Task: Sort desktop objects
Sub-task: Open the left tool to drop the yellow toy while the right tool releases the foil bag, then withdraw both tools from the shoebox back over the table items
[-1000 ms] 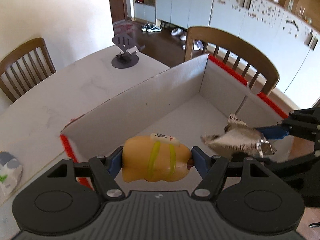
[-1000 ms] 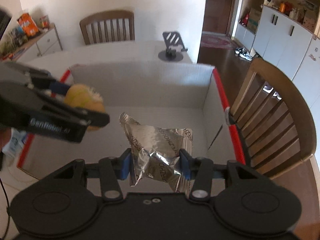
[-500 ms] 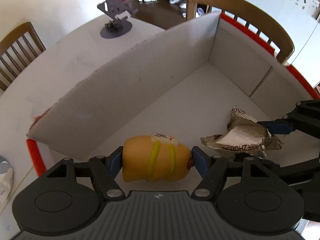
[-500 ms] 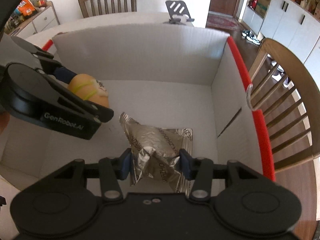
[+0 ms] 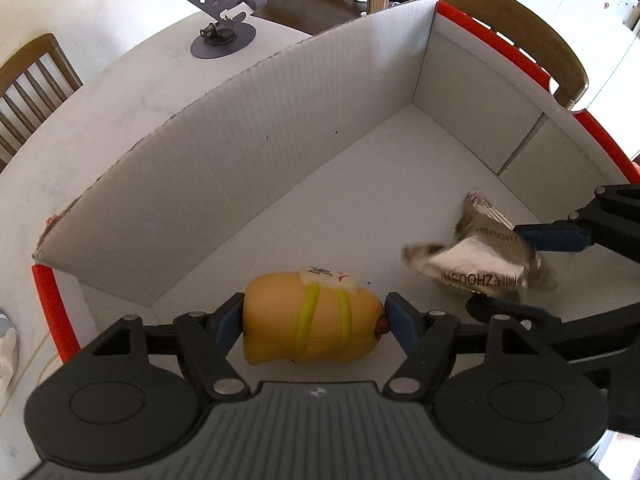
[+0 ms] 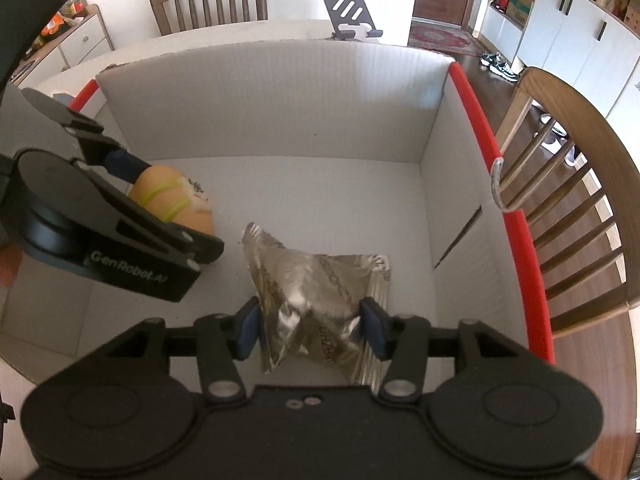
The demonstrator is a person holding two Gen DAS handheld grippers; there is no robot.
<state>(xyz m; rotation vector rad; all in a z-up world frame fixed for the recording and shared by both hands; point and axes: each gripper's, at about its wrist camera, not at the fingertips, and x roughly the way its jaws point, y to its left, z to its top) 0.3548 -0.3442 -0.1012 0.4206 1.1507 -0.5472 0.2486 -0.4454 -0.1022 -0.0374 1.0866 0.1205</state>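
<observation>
My left gripper [image 5: 314, 324] is shut on a yellow toy bread roll [image 5: 308, 324] with green stripes, held inside the white cardboard box [image 5: 240, 152] with red-edged rims. The roll also shows in the right wrist view [image 6: 176, 204]. My right gripper [image 6: 312, 330] holds a crumpled silver foil packet [image 6: 320, 304], blurred, with the blue pads slightly apart from its sides. The packet shows in the left wrist view [image 5: 480, 264] low over the box floor. Both grippers are side by side inside the box [image 6: 280, 120].
A dark phone stand [image 5: 222, 20] stands on the white table [image 5: 100, 112] behind the box. Wooden chairs [image 6: 568, 200] stand to the right and at the far side [image 6: 208, 0]. A crumpled white item [image 5: 6, 344] lies at the left edge.
Both grippers have moved down and forward into the box with their objects. The right gripper's pads have spread a little and the foil packet looks blurred with motion.
</observation>
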